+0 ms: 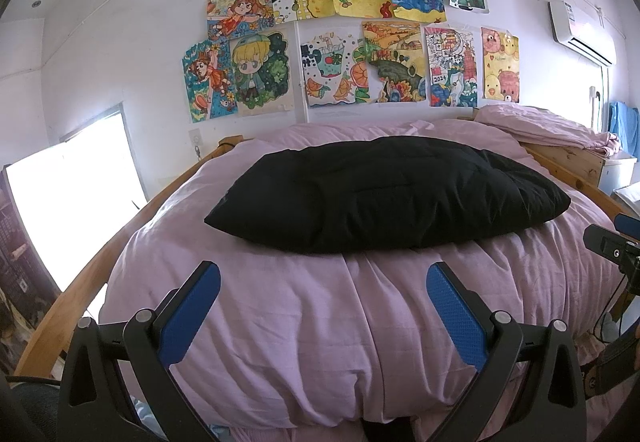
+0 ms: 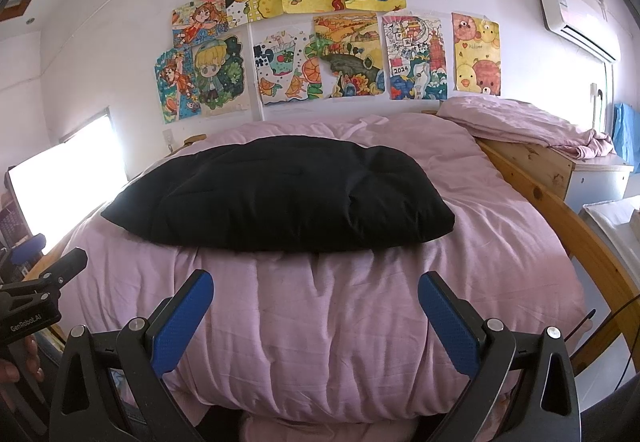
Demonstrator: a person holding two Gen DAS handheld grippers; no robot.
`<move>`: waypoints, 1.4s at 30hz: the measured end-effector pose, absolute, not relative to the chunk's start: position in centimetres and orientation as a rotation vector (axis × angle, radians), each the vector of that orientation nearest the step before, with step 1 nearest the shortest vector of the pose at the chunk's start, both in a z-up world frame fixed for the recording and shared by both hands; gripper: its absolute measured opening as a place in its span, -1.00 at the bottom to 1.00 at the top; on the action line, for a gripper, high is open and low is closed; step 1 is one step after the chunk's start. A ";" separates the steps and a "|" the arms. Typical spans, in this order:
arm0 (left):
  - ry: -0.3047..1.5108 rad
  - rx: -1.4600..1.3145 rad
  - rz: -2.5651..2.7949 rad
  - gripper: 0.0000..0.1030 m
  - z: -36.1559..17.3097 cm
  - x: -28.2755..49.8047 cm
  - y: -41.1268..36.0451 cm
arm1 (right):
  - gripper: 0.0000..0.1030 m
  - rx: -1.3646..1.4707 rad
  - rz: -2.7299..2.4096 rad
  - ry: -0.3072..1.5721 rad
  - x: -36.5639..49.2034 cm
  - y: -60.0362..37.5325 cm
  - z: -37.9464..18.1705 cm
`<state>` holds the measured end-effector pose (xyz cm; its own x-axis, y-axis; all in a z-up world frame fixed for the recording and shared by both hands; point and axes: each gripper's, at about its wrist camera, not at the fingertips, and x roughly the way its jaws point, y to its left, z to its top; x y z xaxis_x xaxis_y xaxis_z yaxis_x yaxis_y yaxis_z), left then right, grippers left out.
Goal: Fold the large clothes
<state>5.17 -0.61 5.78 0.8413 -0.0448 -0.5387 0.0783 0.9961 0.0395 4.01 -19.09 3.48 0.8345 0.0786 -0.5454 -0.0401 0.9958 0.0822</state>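
A black padded garment (image 1: 384,194) lies folded into a flat oblong on the pink quilt (image 1: 304,326) of the bed; it also shows in the right wrist view (image 2: 280,192). My left gripper (image 1: 323,274) is open and empty, held above the quilt's near edge, short of the garment. My right gripper (image 2: 316,282) is open and empty, likewise short of the garment. The right gripper shows at the right edge of the left wrist view (image 1: 612,246), and the left gripper at the left edge of the right wrist view (image 2: 40,282).
The bed has a wooden frame (image 2: 560,218). A second pink cover (image 2: 520,122) lies heaped on a wooden cabinet at the back right. Children's drawings (image 1: 348,34) hang on the far wall. A bright window (image 1: 68,202) is at the left, an air conditioner (image 2: 576,22) at the upper right.
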 end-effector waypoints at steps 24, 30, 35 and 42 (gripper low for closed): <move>0.569 0.066 -0.071 0.97 5.8 5.3 -0.2 | 1.00 0.073 0.061 0.579 4.0 -18.9 3.4; 0.568 0.067 -0.072 0.97 5.8 5.2 -0.2 | 1.00 0.073 0.060 0.580 4.0 -18.8 3.4; 0.567 0.066 -0.070 0.97 5.8 5.2 -0.3 | 1.00 0.074 0.060 0.580 4.0 -18.8 3.4; 0.579 0.062 -0.053 0.97 6.2 5.3 0.6 | 1.00 0.075 0.059 0.580 4.0 -18.7 3.4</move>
